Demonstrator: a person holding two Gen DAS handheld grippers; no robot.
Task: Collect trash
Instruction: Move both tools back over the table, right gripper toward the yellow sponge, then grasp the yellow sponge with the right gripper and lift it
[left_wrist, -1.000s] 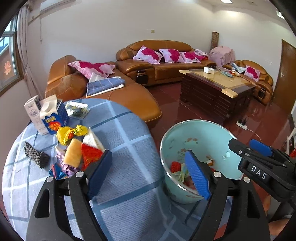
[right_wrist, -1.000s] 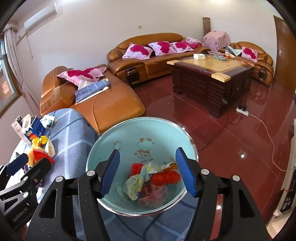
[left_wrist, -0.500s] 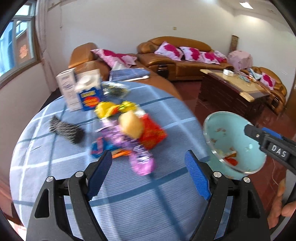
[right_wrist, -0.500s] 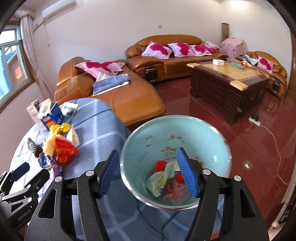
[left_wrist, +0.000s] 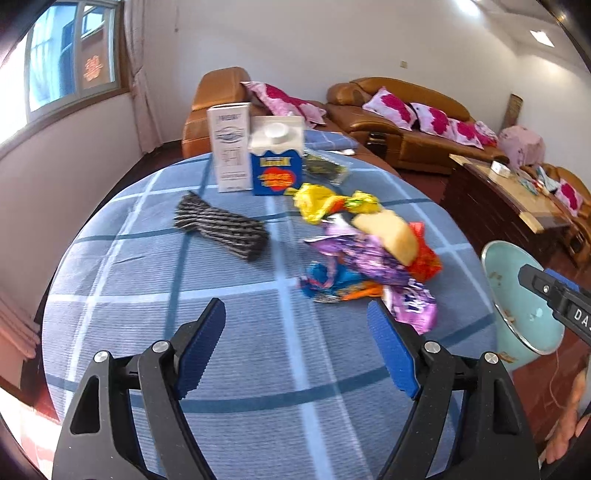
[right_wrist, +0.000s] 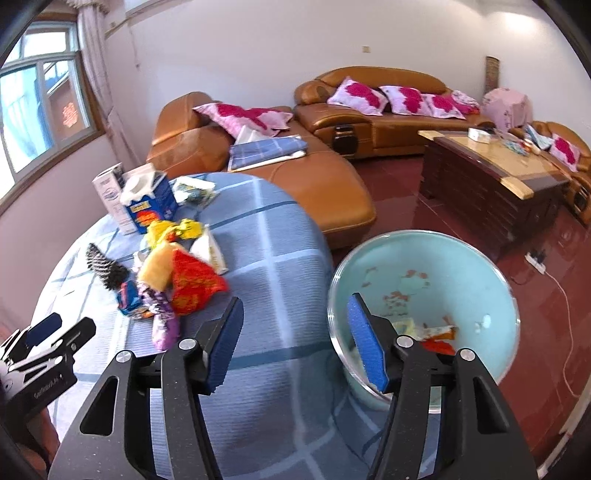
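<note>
A pile of crumpled wrappers (left_wrist: 369, 251) in purple, red, yellow and blue lies on the round table with the blue checked cloth (left_wrist: 236, 295). My left gripper (left_wrist: 295, 354) is open and empty, just short of the pile. The pile also shows in the right wrist view (right_wrist: 173, 284). A light blue bin (right_wrist: 443, 266) stands beside the table's right edge with several wrappers (right_wrist: 432, 334) in it. My right gripper (right_wrist: 293, 343) is open and empty, over the table edge next to the bin's rim. The bin shows in the left wrist view (left_wrist: 517, 295) too.
A white carton (left_wrist: 229, 147), a blue carton (left_wrist: 275, 166), a clear packet (left_wrist: 325, 168) and a black-and-white woven piece (left_wrist: 221, 230) lie on the table's far side. Brown leather sofas (right_wrist: 325, 184) and a dark coffee table (right_wrist: 495, 184) stand beyond.
My left gripper swung left from the bin to face the wrapper pile. My right gripper also shifted left, so the bin now sits at its right finger.
</note>
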